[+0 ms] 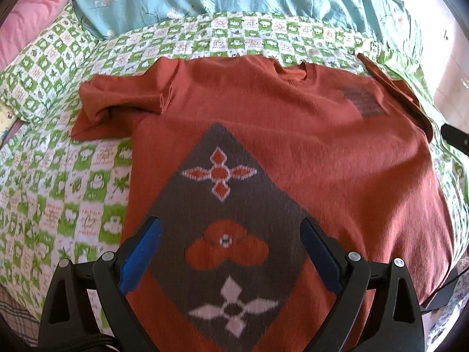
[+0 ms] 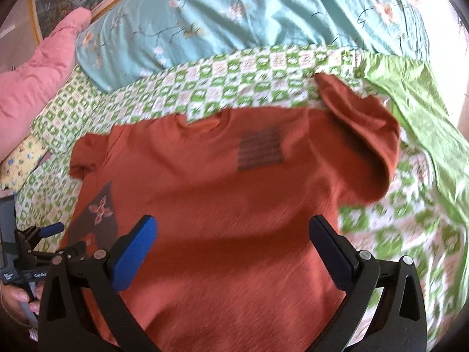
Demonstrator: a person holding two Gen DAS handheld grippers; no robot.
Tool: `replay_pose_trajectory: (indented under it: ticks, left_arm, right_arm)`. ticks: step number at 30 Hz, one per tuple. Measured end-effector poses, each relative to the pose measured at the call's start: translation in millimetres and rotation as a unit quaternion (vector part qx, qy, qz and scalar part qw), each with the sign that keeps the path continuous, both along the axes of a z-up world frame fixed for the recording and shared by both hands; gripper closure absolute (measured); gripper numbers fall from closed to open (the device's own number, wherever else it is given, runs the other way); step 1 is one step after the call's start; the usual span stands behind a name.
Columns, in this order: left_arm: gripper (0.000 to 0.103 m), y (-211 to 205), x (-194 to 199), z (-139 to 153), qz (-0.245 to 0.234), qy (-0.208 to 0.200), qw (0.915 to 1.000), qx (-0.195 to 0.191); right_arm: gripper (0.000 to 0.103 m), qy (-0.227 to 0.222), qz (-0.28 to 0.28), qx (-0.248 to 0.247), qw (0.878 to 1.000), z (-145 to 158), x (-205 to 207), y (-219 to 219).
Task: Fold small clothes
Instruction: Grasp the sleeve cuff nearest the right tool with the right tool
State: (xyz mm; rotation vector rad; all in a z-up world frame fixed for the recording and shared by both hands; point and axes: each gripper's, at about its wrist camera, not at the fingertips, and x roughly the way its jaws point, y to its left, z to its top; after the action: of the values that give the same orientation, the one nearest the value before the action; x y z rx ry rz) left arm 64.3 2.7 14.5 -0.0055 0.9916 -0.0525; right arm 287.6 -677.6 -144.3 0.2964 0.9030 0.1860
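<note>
A rust-orange T-shirt (image 1: 293, 135) lies spread face up on the bed, collar at the far side, with a grey diamond print of flower shapes (image 1: 225, 234) on its lower left part and a dark striped patch (image 2: 259, 148) on the chest. My left gripper (image 1: 231, 231) hovers open over the diamond print, nothing between its blue pads. My right gripper (image 2: 234, 231) hangs open above the shirt's right half. The left sleeve (image 1: 123, 105) lies bunched; the right sleeve (image 2: 363, 135) is rumpled. In the right wrist view the left gripper (image 2: 55, 236) shows at the left edge, held by a hand (image 2: 17, 299).
The shirt rests on a green-and-white checked bedsheet (image 1: 58, 193). A teal floral quilt (image 2: 249, 14) lies heaped along the far side, with a pink pillow (image 2: 35, 79) at the far left. A plain green cloth (image 2: 425, 111) drapes at the right.
</note>
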Motion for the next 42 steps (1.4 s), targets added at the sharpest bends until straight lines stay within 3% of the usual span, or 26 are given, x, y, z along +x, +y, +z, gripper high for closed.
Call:
replay_pose_trajectory:
  ticks: [9, 13, 21, 27, 30, 32, 34, 39, 42]
  left_arm:
    - [0.007, 5, 45, -1, 0.012, 0.016, 0.9998, 0.003]
    - [0.007, 5, 66, 1, 0.018, 0.015, 0.9997, 0.011]
    - [0.007, 5, 104, -4, 0.027, 0.017, 0.9995, 0.003]
    - [0.007, -2, 120, -13, 0.025, 0.029, 0.9993, -0.003]
    - [0.007, -5, 123, -18, 0.018, 0.034, 0.9993, -0.003]
    - [0.007, -5, 123, -21, 0.017, 0.038, 0.9991, -0.003]
    - [0.007, -3, 121, -21, 0.018, 0.036, 0.9992, -0.006]
    - [0.007, 5, 112, -17, 0.025, 0.029, 0.9992, -0.01]
    - [0.007, 11, 104, -14, 0.034, 0.026, 0.999, -0.014]
  right_arm:
    - [0.0, -0.013, -0.025, -0.01, 1.0, -19, 60, -47]
    - [0.001, -0.005, -0.046, -0.02, 0.999, -29, 108, -73]
    - [0.017, 0.015, -0.07, -0.028, 0.997, -56, 210, -117]
    - [0.025, 0.064, -0.08, -0.05, 0.993, -97, 281, -137]
    - [0.042, 0.095, -0.093, -0.077, 0.988, -117, 297, -143]
    - [0.071, 0.105, -0.1, -0.062, 0.988, -126, 300, -153]
    - [0.092, 0.096, -0.102, -0.05, 0.989, -123, 295, -158]
    - [0.095, 0.032, -0.062, 0.013, 0.997, -79, 257, -142]
    - [0.095, 0.001, -0.007, 0.084, 0.996, -50, 229, -111]
